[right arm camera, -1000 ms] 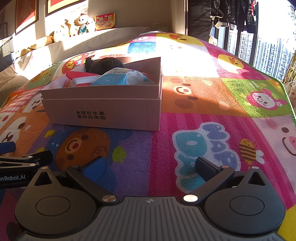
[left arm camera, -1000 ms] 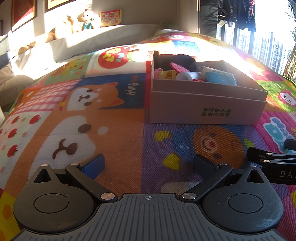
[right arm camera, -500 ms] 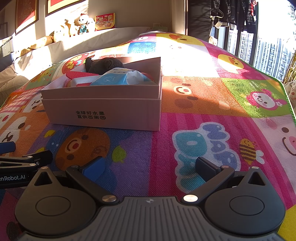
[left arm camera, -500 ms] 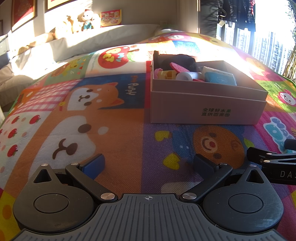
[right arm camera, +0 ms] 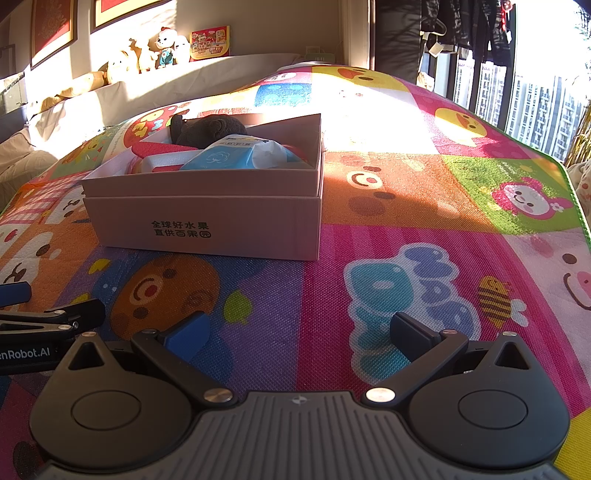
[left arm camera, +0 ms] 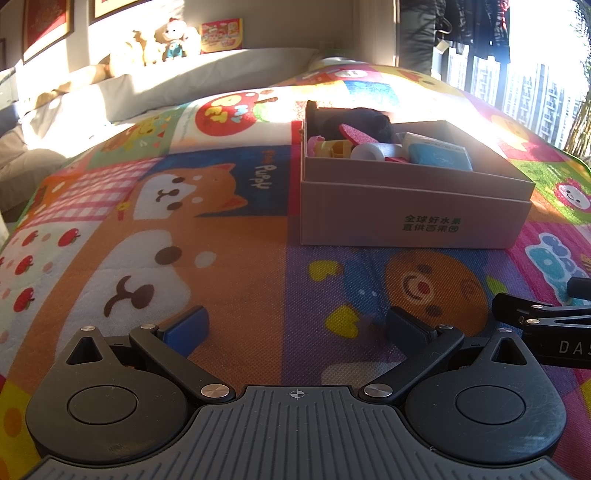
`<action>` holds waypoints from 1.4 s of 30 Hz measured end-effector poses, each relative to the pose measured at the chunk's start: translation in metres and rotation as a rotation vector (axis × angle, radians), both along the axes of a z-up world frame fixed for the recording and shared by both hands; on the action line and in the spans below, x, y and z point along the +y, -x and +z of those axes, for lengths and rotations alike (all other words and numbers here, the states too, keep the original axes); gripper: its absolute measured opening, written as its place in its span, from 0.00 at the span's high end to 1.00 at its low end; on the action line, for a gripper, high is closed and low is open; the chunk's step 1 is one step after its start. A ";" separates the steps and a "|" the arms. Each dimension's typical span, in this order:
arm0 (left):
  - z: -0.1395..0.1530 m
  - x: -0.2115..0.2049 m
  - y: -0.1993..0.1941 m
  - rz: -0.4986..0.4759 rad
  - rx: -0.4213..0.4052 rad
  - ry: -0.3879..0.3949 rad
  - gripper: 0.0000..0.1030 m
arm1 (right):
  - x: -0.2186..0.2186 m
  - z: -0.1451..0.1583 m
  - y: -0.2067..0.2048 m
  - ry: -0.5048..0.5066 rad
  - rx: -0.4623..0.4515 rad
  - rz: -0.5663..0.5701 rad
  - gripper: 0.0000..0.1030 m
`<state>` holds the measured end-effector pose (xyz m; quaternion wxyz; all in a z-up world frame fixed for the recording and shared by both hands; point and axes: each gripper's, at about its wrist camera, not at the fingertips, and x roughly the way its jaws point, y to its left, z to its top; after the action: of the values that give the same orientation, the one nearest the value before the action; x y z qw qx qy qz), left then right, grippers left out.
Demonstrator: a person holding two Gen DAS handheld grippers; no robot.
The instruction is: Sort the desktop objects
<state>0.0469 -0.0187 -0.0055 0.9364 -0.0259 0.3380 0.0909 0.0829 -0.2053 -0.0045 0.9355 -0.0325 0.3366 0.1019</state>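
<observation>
A cardboard box (left arm camera: 406, 218) stands on the colourful cartoon play mat; it also shows in the right wrist view (right arm camera: 207, 218). It holds a dark plush toy (left arm camera: 364, 120), a white roll (left arm camera: 369, 152), a blue tissue pack (right arm camera: 240, 157), a yellow item (left arm camera: 334, 147) and pink pieces. My left gripper (left arm camera: 295, 326) is open and empty, low over the mat in front of the box. My right gripper (right arm camera: 299, 330) is open and empty, to the right of the left one. Each gripper's side shows in the other's view.
The play mat (right arm camera: 406, 206) covers the whole surface. A grey ledge with plush toys (left arm camera: 162, 40) and a red card (left arm camera: 221, 35) runs along the back wall. Windows (right arm camera: 535, 107) are at the right.
</observation>
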 end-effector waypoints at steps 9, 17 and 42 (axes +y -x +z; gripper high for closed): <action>0.001 -0.001 0.000 -0.006 0.004 -0.009 0.00 | 0.000 0.000 0.000 -0.001 0.000 0.000 0.00; 0.004 0.002 -0.005 -0.020 0.049 0.008 0.00 | 0.000 0.000 0.000 0.000 0.000 0.000 0.00; 0.004 0.004 -0.004 -0.042 0.052 0.016 0.00 | 0.000 0.000 0.000 0.000 0.000 0.000 0.00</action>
<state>0.0509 -0.0145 -0.0012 0.9288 -0.0240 0.3634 0.0689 0.0832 -0.2053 -0.0049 0.9355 -0.0325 0.3367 0.1021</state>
